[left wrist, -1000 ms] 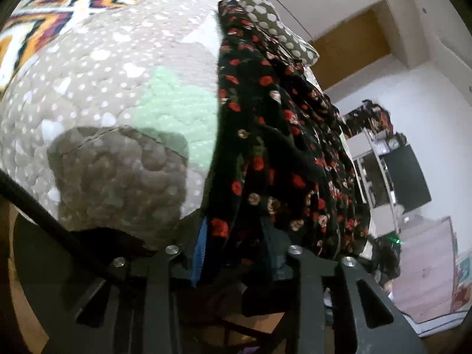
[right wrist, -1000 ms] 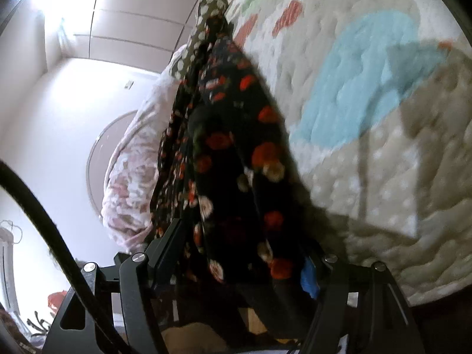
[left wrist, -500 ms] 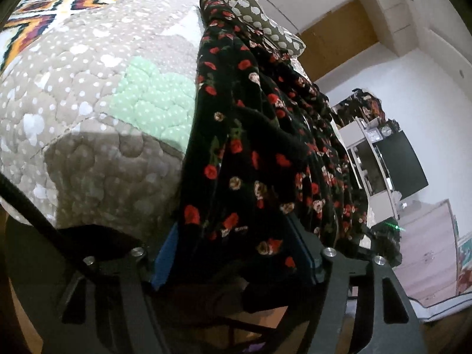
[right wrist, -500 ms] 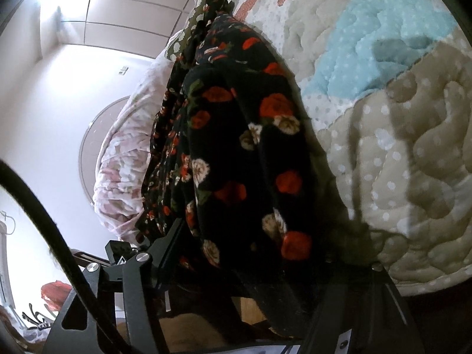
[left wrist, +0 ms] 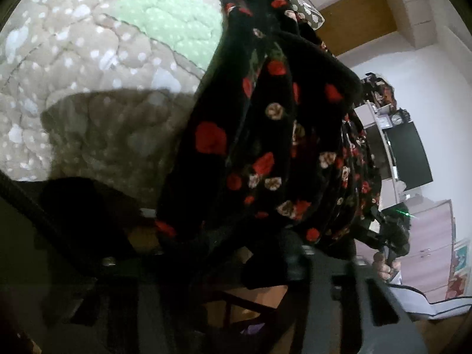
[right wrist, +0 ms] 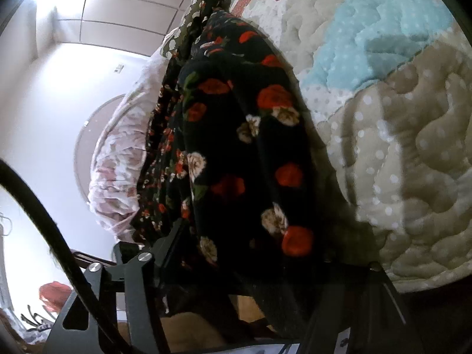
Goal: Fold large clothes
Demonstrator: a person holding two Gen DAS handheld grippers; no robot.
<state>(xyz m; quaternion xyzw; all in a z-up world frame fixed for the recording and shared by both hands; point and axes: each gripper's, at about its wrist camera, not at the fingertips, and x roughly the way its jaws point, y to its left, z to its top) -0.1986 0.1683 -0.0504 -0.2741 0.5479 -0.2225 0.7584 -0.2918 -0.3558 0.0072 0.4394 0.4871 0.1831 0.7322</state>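
A black garment with red and cream flowers (left wrist: 265, 147) lies bunched along the edge of a quilted bedspread (left wrist: 97, 88). In the left wrist view my left gripper (left wrist: 218, 253) sits at the garment's near end, and the cloth hangs over the fingers and hides their tips. In the right wrist view the same garment (right wrist: 244, 153) drapes over my right gripper (right wrist: 250, 265), whose jaws stand wide apart with cloth between them. The other gripper, held in a hand (left wrist: 386, 262), shows at the garment's right end.
The quilt has a green patch (left wrist: 165, 20) and a blue patch (right wrist: 377, 38). A spotted pillow (right wrist: 194, 8) lies at the garment's far end. A pink bundle (right wrist: 115, 162) lies left of it. A dark monitor (left wrist: 410, 153) and pink drawers (left wrist: 427, 250) stand against the wall.
Both grippers opened wider and pushed in closer along the garment. The cloth now covers the fingertips, and the blue pads seen earlier are hidden.
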